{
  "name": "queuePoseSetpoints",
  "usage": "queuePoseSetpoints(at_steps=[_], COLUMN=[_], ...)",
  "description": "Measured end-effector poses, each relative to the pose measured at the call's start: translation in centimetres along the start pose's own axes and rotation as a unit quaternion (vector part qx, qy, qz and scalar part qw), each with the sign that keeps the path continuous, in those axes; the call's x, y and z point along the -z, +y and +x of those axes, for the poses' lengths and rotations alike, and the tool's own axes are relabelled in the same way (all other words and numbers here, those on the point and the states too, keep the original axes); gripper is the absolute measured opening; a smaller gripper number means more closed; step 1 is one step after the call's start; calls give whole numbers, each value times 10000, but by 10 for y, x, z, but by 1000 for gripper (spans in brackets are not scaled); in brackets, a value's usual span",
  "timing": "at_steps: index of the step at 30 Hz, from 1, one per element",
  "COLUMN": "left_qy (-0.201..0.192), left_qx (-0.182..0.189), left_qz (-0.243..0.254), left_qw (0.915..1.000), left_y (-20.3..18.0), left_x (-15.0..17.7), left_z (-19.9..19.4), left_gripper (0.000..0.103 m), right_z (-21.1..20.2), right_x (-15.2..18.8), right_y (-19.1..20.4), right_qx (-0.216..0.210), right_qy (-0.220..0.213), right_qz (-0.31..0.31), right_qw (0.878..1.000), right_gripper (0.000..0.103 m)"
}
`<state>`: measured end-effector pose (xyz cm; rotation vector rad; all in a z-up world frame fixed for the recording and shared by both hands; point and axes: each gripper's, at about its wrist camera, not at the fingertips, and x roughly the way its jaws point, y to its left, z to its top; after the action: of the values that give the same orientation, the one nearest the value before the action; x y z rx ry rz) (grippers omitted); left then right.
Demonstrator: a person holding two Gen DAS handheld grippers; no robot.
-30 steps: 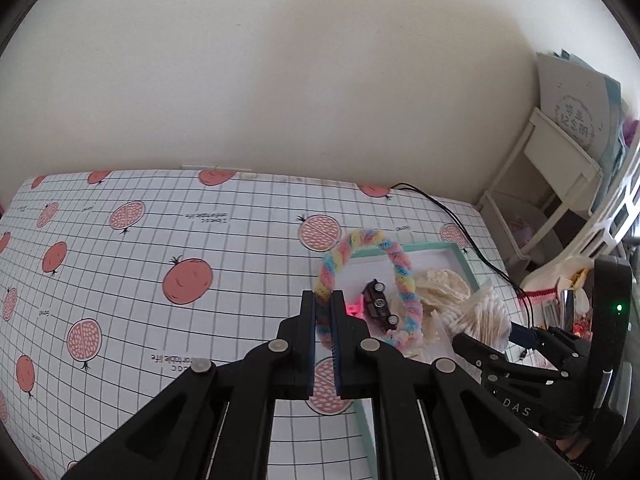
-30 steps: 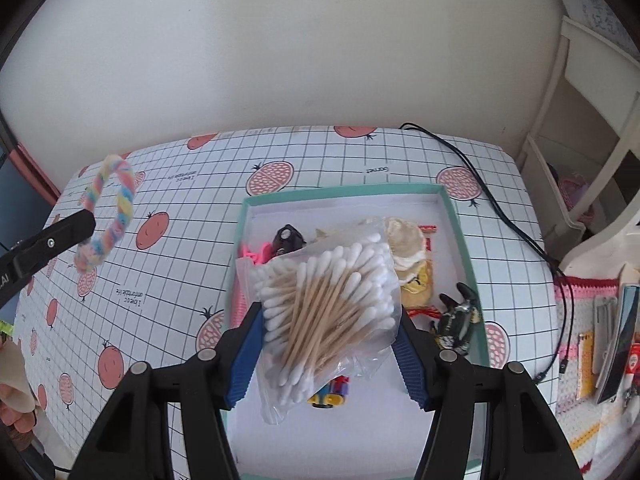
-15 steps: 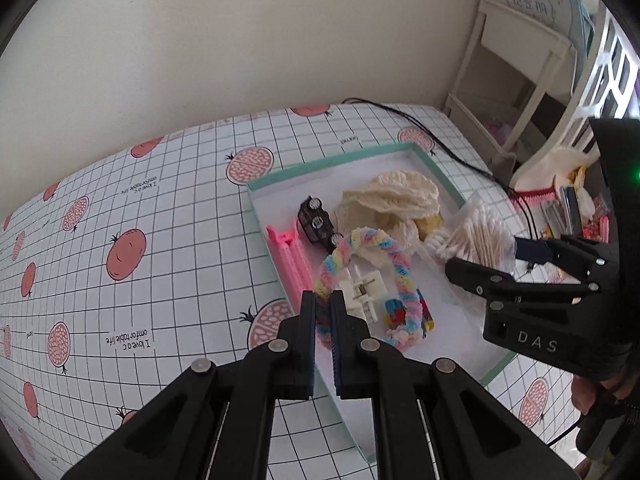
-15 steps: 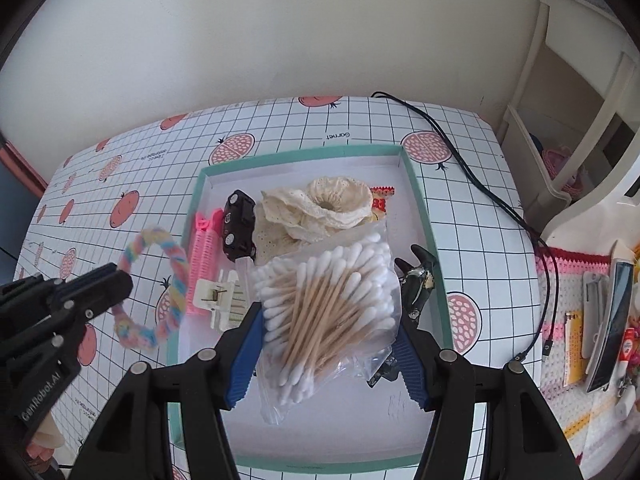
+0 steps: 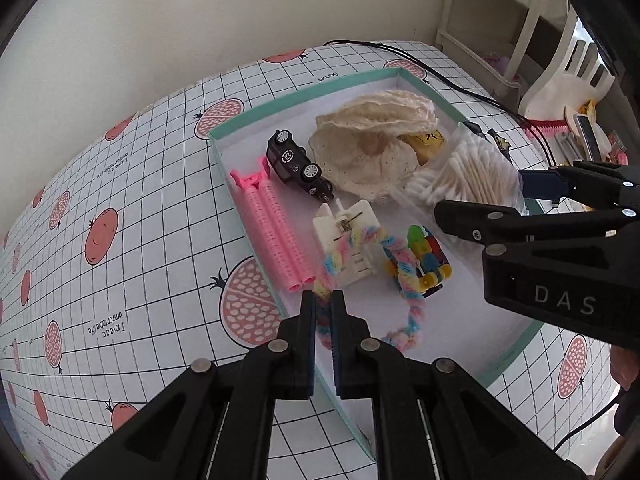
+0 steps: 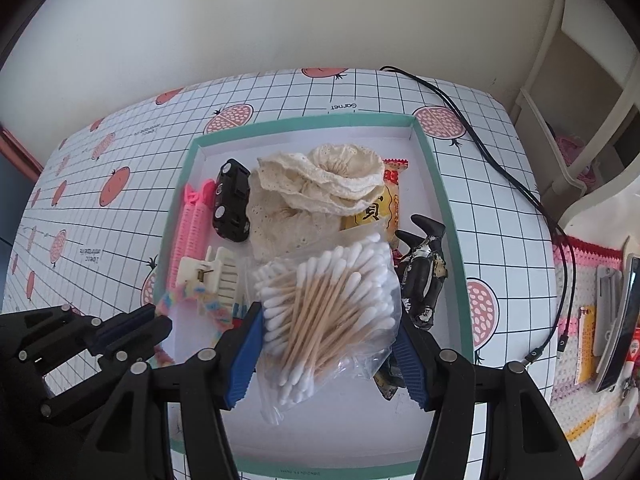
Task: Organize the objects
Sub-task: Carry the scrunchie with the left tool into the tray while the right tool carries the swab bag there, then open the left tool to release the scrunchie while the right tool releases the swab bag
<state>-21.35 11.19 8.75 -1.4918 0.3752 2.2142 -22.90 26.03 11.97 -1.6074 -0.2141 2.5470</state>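
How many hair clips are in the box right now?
3 visible: a pink clip along the box's left wall, a white claw clip beside it, a black clip near the right wall. More may be hidden.

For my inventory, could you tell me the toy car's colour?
Black, with white wheels; the toy car shows best in the left wrist view.

Two hand-held grippers are in view, the left hand-held gripper (image 5: 323, 312) and the right hand-held gripper (image 6: 330, 346). One teal-rimmed box (image 6: 442, 184) holds one pastel braided loop (image 5: 404, 276), one bag of cotton swabs (image 6: 332, 304), one black toy car (image 5: 294, 160), two pink hair rollers (image 5: 272, 232), one white hair claw (image 5: 352, 236), one cream lace cloth (image 6: 316, 188), one yellow snack packet (image 6: 384, 204) and one black figure (image 6: 424, 276). One black cable (image 6: 480, 148) crosses the worktop (image 6: 132, 152).
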Motion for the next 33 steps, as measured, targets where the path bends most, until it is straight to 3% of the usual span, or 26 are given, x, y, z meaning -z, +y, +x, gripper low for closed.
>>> queuePoseSetpoints(at_steps=[20,33], left_qy=[324,356], left_qx=[33,142], left_qz=[5,72], left_qw=[9995,9992], left_y=[-4,-5], left_x=[4,3], left_z=[26,21], left_gripper=[7,8], right_z=[8,3], right_x=[-1,-4], right_y=[1,0], right_qx=[-86,-87], right_qy=[72,44], right_qz=[48,30], right_qw=[9999,9999], right_gripper=[66,70])
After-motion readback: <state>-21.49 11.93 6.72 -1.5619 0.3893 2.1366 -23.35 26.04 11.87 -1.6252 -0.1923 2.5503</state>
